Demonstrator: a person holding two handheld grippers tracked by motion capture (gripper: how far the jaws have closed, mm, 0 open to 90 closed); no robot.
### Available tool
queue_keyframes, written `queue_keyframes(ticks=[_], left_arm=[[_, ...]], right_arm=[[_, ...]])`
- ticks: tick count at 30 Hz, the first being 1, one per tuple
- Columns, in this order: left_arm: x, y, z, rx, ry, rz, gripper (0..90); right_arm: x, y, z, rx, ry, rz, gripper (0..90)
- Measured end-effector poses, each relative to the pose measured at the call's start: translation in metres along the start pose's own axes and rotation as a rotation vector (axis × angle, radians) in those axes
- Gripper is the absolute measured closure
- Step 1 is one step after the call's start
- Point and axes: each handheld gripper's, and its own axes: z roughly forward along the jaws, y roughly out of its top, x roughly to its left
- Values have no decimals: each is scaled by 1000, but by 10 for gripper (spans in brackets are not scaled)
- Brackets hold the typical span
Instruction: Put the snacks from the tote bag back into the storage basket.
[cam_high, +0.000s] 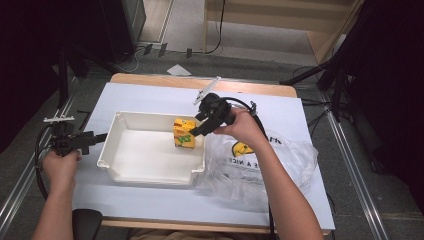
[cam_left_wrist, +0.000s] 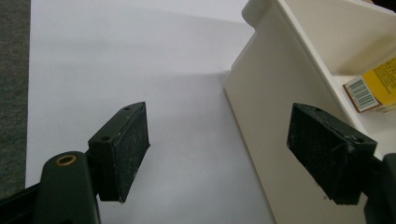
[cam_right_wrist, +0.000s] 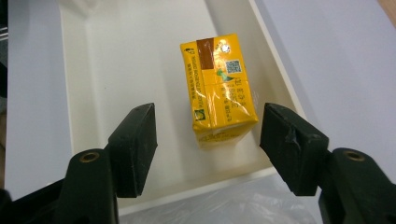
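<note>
High view: a yellow carton (cam_high: 184, 133) stands inside a cream plastic tray (cam_high: 150, 172), close to the tray's far right corner, on a table covered with a white sheet (cam_high: 150, 95). The right gripper view shows the carton (cam_right_wrist: 219, 88) wrapped in glossy film, with a brown strip and a QR code on top and small print along its sides, too fine to read. The left gripper view catches a barcode on the carton (cam_left_wrist: 373, 86) end. Right of the tray lies a crumpled clear plastic bag (cam_high: 280, 165) with a yellow emblem and black lettering seen upside down, partly hidden by the forearm; "NIC" is about all that can be made out. The tray is smooth and rectangular, with rounded corners and a rolled lip. The right gripper (cam_high: 196, 131) hangs over the tray's right edge with its jaws spread to either side of the carton's near end, not touching it, a gap on both sides. The left gripper (cam_high: 100, 137) lies level at the tray's left wall, jaws wide apart, one over bare sheet, the other in front of the tray wall (cam_left_wrist: 275, 93); whether it touches the wall I cannot tell. The sheet left of and beyond the tray is bare.
</note>
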Motion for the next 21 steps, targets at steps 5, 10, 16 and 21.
queue_keyframes(ticks=[5, 10, 16, 21], left_arm=[[-1, 0, 1, 3, 1, -1, 219], [-1, -1, 1, 6, 2, 0, 219], [-1, -2, 0, 4, 1, -2, 219], [-1, -2, 0, 3, 0, -1, 219]], right_arm=[[3, -8, -9, -13, -15, 45, 368], [7, -18, -16, -36, -26, 78, 347], [12, -32, -23, -46, -62, 98, 308], [17, -44, -29, -58, -69, 124, 283]])
